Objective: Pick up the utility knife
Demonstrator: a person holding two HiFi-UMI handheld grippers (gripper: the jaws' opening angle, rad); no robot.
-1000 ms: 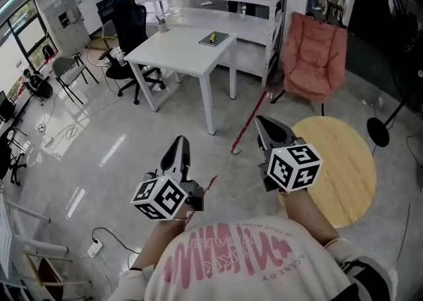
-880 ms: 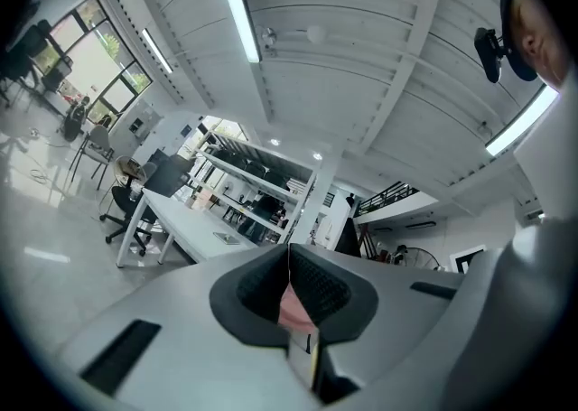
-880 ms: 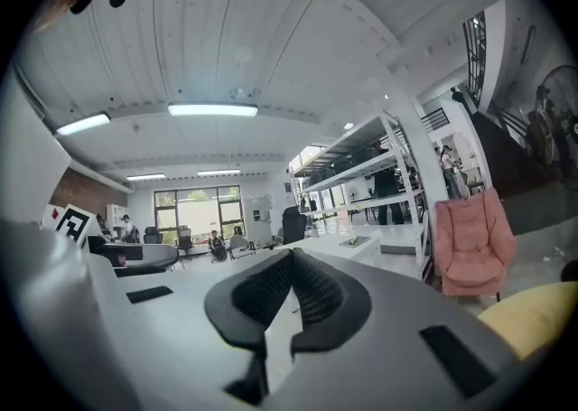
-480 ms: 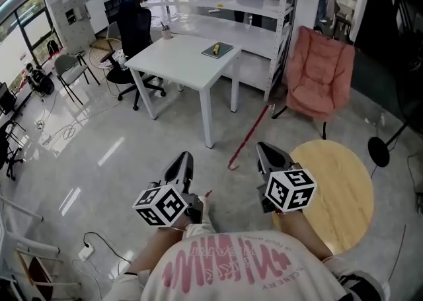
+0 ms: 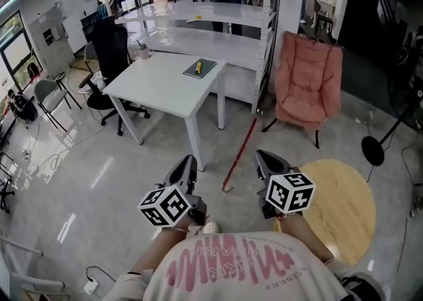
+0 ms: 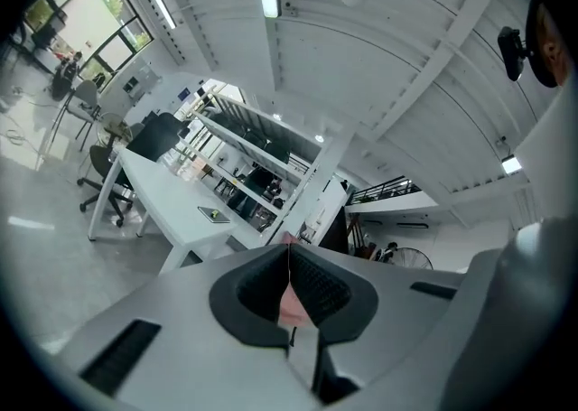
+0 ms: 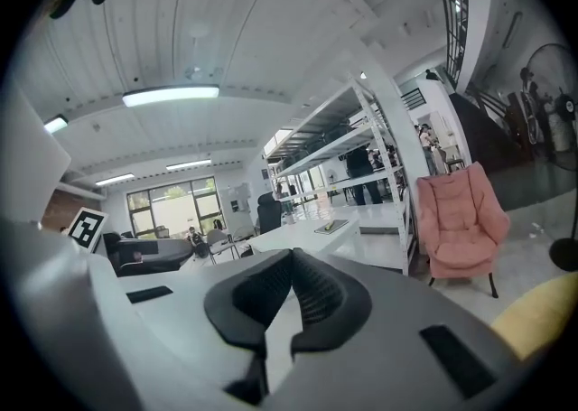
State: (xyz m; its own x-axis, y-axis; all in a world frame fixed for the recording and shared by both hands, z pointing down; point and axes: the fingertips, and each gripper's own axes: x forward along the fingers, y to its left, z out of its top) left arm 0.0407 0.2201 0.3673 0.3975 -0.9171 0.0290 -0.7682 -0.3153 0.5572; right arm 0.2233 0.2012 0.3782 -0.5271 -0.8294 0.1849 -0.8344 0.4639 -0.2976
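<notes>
A small yellow utility knife (image 5: 197,66) lies on a dark pad (image 5: 202,70) near the far right corner of a white table (image 5: 158,86). The pad (image 6: 214,214) also shows far off in the left gripper view, and the same pad (image 7: 330,227) in the right gripper view. Both grippers hang over the floor well short of the table, held out in front of the person's body. My left gripper (image 5: 187,161) has its jaws pressed together with nothing in them, as the left gripper view (image 6: 287,251) confirms. My right gripper (image 5: 262,156) is shut and empty as well (image 7: 291,256).
A black office chair (image 5: 109,48) stands left of the table. Behind it runs white shelving (image 5: 218,12). A pink armchair (image 5: 308,78) sits at the right, a round wooden table (image 5: 344,197) just right of my right gripper. A red stick (image 5: 239,154) lies on the grey floor between the grippers.
The person has walked toward the white table, carrying both grippers forward; the round wooden table has slid closer beside the right gripper. Both grippers stayed shut.
</notes>
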